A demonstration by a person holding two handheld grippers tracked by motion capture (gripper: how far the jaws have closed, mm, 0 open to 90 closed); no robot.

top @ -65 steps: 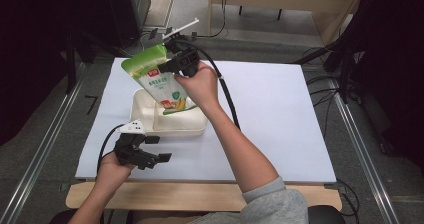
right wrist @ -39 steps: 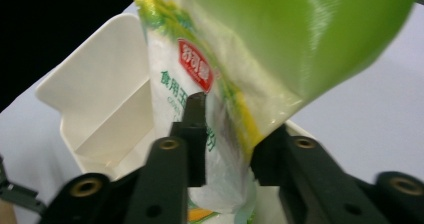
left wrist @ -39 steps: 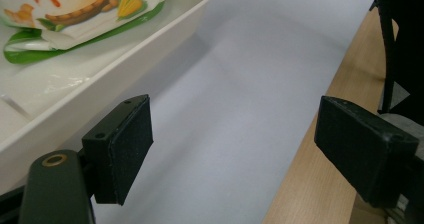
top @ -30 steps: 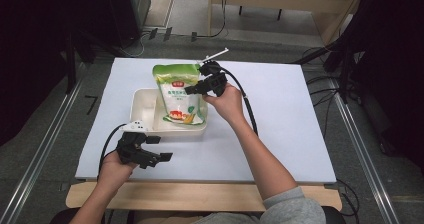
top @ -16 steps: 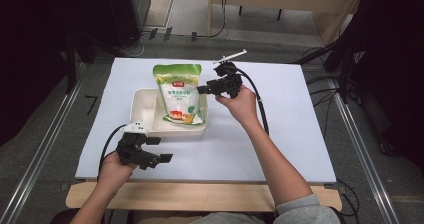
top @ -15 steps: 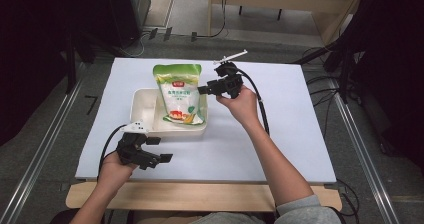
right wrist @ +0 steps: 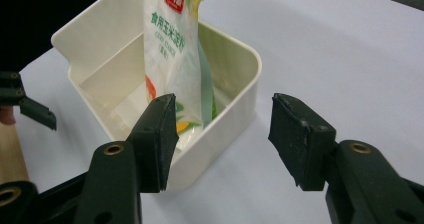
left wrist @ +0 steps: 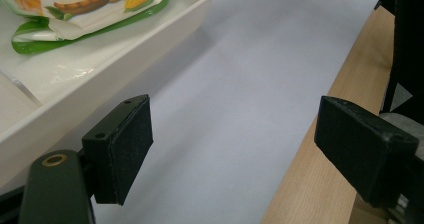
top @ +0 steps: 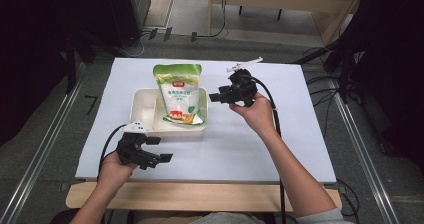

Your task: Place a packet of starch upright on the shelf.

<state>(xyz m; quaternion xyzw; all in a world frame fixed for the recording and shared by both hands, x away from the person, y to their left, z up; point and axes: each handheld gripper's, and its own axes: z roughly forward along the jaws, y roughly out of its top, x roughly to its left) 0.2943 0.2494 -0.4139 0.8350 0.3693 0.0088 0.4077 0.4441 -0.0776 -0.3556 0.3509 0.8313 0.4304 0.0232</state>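
A green and white food pouch (top: 179, 94) stands in a white plastic bin (top: 145, 109), leaning toward the bin's right side. My right gripper (top: 218, 95) hovers just right of the bin, pointing at the pouch. Its jaws have just been opening and nothing is between them. In the right gripper view the pouch (right wrist: 172, 49) and bin (right wrist: 100, 34) lie beyond the open right gripper (right wrist: 222, 134). My left gripper (top: 161, 149) rests open on the sheet in front of the bin. The left gripper view has the open left gripper (left wrist: 235, 144) beside the bin's wall (left wrist: 125, 49) and the pouch's bottom (left wrist: 75, 4).
A white sheet (top: 280, 134) covers the table, with a wooden strip (top: 200, 196) along its front edge. Metal rails (top: 45, 144) run down both sides. Cables (top: 320, 91) trail off to the right. Dark furniture stands at the back left.
My right gripper let go of the pouch, which now stands in the bin, and drew away to the right. The left gripper stayed put.
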